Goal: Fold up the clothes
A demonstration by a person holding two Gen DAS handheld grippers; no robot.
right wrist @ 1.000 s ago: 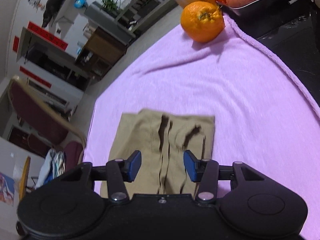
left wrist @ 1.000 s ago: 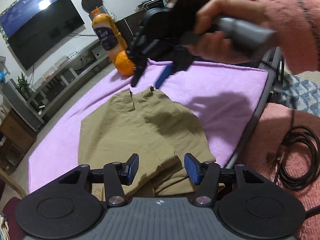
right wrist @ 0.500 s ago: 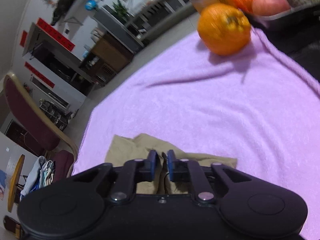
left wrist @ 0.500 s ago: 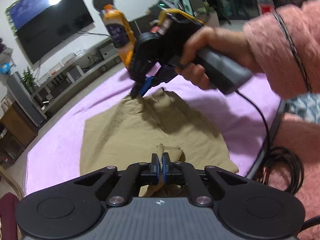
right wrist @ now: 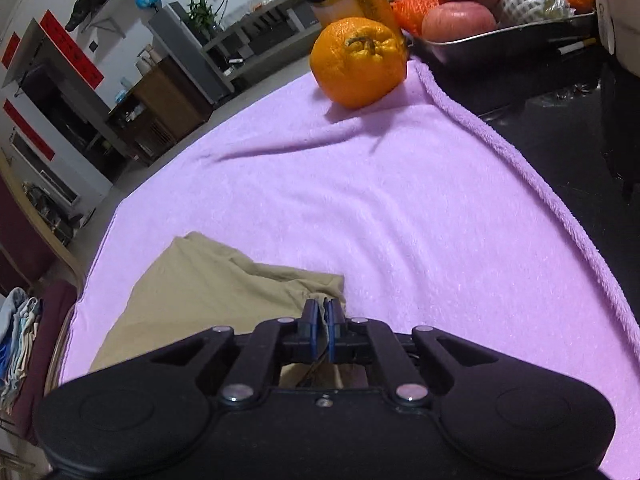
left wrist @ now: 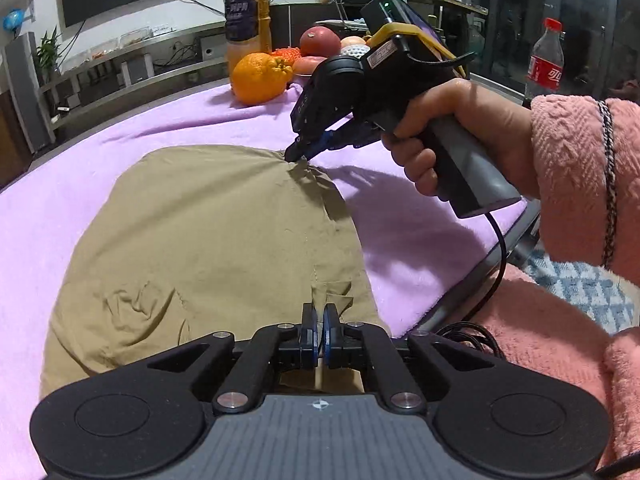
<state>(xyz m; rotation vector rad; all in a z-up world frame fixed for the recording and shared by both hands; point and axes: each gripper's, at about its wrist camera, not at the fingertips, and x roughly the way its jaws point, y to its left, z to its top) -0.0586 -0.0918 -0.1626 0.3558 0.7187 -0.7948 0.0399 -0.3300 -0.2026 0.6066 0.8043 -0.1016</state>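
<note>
Pinching the tan garment [left wrist: 208, 232] at two corners, the left claw [left wrist: 319, 322] and right claw [right wrist: 323, 320] are both clamped on cloth over the purple towel [right wrist: 360, 200].

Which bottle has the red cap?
The clear cola bottle, standing far right beyond the table. The other bottle, behind the orange, is full of orange juice and has an orange cap.
</note>
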